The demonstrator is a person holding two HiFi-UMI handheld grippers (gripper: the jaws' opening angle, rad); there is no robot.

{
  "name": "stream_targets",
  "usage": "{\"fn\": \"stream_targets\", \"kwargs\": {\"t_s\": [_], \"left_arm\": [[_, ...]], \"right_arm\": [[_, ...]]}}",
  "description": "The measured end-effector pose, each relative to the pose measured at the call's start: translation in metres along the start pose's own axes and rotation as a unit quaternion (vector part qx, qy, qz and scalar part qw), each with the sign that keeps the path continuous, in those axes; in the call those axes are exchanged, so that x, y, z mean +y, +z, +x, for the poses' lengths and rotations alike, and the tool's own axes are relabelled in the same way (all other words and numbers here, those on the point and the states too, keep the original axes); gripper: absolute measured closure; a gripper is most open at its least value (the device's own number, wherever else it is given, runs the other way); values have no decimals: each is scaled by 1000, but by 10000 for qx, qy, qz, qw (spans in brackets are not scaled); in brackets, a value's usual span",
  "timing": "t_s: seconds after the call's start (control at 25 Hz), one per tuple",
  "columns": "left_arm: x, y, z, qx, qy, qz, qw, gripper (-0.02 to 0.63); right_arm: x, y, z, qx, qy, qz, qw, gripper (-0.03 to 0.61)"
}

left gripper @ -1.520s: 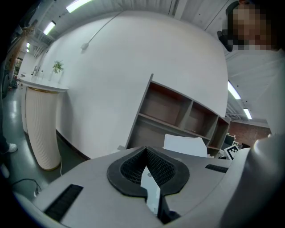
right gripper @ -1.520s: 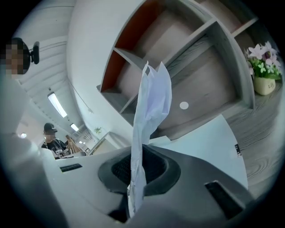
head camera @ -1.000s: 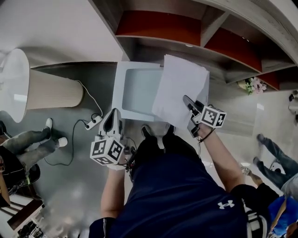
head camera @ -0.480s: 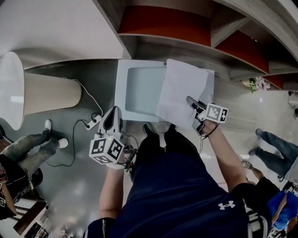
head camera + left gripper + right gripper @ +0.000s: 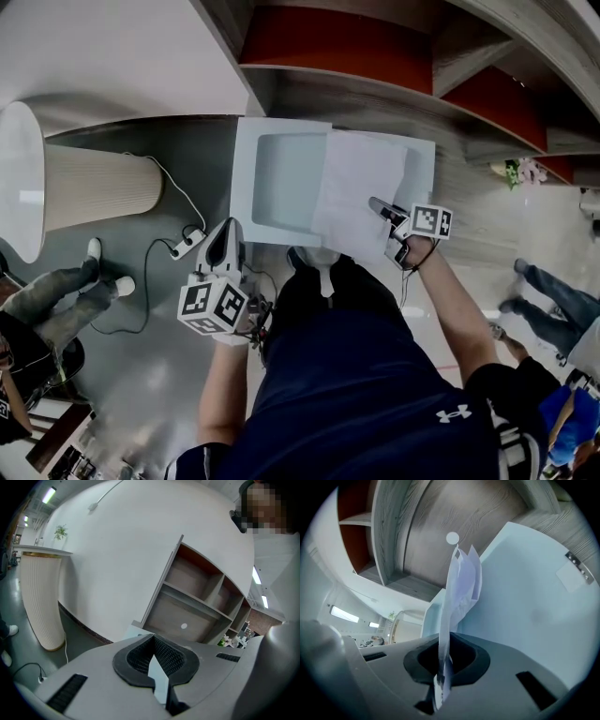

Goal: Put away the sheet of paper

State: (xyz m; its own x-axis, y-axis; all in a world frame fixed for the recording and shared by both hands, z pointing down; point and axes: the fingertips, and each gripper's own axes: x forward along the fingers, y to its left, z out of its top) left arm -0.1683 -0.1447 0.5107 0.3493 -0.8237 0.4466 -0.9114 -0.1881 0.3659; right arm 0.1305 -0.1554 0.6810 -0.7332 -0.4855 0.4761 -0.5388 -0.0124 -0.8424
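Your right gripper point(image 5: 382, 214) has sunk, bringing the sheet of paper point(image 5: 361, 187) lower over the right half of the white bin point(image 5: 242, 178); your left gripper point(image 5: 225, 246) hangs well to the left. Left gripper view: jaws together, empty. Right gripper view: jaws clenched on the sheet's near edge, its length running away toward the bin, whose label point(image 5: 574, 571) is unreadable.

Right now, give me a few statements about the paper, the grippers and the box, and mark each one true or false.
1. The right gripper is clamped on the sheet of paper. True.
2. The left gripper also holds the sheet. False: it is apart from the sheet, off the white box's near left corner, with nothing between its jaws.
3. In the head view the sheet overlaps the white box. True.
4. The ribbed pedestal stands right of the box. False: it is at the left.
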Motion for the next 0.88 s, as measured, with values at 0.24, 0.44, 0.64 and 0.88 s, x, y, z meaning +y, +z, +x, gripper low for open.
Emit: {"fn": "stream_targets", "kwargs": {"t_s": [0.24, 0.44, 0.64, 0.88], "left_arm": [[6, -4, -4, 0, 101, -69, 9999, 598], [11, -6, -9, -8, 196, -136, 9997, 598], [21, -5, -14, -57, 304, -191, 9993, 598], [32, -4, -19, -99, 422, -273, 9987, 598]], "right_arm": [[0, 3, 15, 168, 11, -45, 9998, 563], [6, 2, 32, 310, 79, -71, 9995, 563], [16, 1, 51, 400, 129, -83, 9991, 563], [21, -4, 75, 494, 116, -33, 9987, 563]]}}
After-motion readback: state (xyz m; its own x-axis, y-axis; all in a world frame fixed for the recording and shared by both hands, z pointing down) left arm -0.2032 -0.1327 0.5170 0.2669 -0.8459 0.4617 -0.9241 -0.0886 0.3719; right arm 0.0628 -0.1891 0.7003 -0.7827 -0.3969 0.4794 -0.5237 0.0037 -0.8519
